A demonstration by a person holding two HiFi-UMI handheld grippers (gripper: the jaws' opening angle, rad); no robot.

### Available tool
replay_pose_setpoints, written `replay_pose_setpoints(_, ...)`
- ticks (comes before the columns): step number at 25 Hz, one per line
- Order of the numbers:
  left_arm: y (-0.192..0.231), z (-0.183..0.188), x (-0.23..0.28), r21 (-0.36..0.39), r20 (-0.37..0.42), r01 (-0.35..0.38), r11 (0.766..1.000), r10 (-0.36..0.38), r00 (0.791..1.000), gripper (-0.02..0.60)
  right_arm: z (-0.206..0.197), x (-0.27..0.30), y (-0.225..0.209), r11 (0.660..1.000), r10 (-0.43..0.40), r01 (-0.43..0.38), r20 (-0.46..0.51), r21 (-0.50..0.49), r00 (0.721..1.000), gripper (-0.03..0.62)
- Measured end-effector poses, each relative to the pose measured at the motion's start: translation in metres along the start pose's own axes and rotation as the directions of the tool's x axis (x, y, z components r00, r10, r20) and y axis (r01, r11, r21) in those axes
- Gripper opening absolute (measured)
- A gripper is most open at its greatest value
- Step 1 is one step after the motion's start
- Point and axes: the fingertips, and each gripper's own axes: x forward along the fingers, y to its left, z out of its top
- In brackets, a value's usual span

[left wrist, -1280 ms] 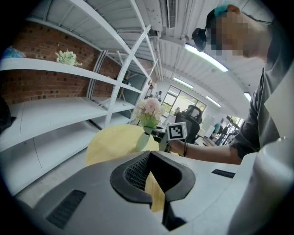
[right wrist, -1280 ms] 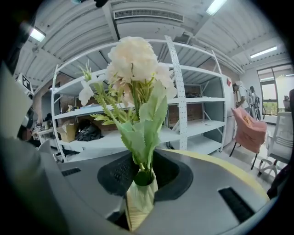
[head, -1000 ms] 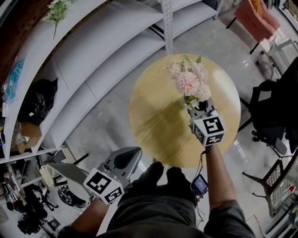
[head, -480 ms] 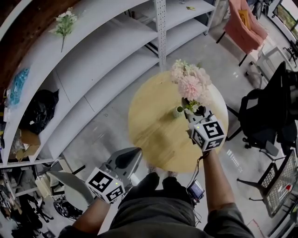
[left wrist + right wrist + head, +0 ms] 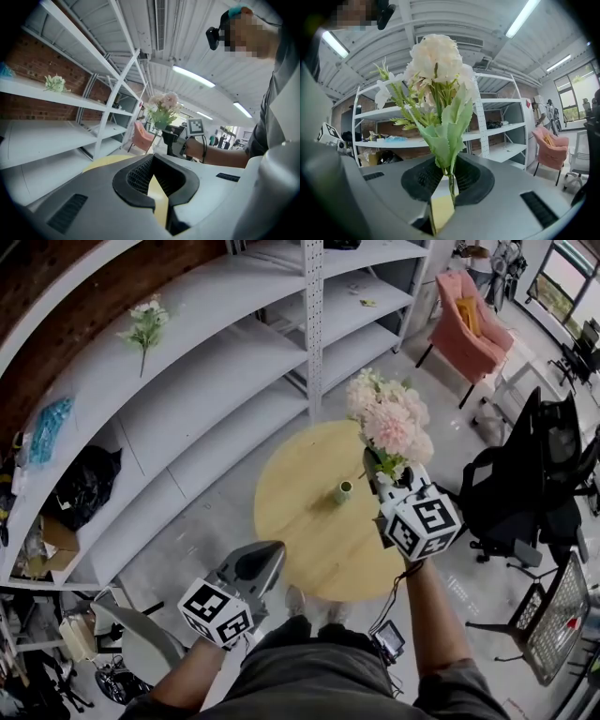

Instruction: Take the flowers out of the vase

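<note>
White shelving [image 5: 187,381] runs behind and to the left of the round wooden bench [image 5: 291,521], with a loose sprig [image 5: 145,324] of pale blossoms lying on one upper shelf. Off the bench's near left edge, the person's left hand-held gripper [image 5: 267,554] is held out with nothing in it. Its own view shows the tips pressed together and only a sliver of yellow benchtop visible behind them [image 5: 152,161]. Near the middle of the bench stands the small green vase [image 5: 343,491], upright and apart from both tools. Over the bench's right side, the right hand-held gripper [image 5: 389,472] pinches the thin green stems of the flowers [image 5: 389,423]. The pink and cream bunch is held clear of the vase, with its heads above the bench's far right edge. In the right gripper view the stems run down between the dark pads [image 5: 449,177], leaves and blooms [image 5: 436,61] fanning above them. Beyond the bench to the right sit a pink armchair [image 5: 469,329] and a black office chair [image 5: 534,474].
</note>
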Motion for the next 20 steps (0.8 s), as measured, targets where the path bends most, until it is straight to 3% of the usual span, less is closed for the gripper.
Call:
replay_pose_setpoints(10, -0.023, 0.014, 0.005, 0.020, 0.052, 0.019, 1.000, -0.020, 0.998, 0.009, 0.056, -0.052, 0.015, 1.000, -0.003, 0.002, 0.052, 0.019, 0.999, 0.057)
replay_pose_setpoints(20, -0.043, 0.032, 0.014, 0.054, 0.089, 0.021, 0.998, -0.026, 0.996, 0.009, 0.075, -0.084, 0.030, 0.999, 0.023, -0.026, 0.085, 0.038, 0.996, 0.057)
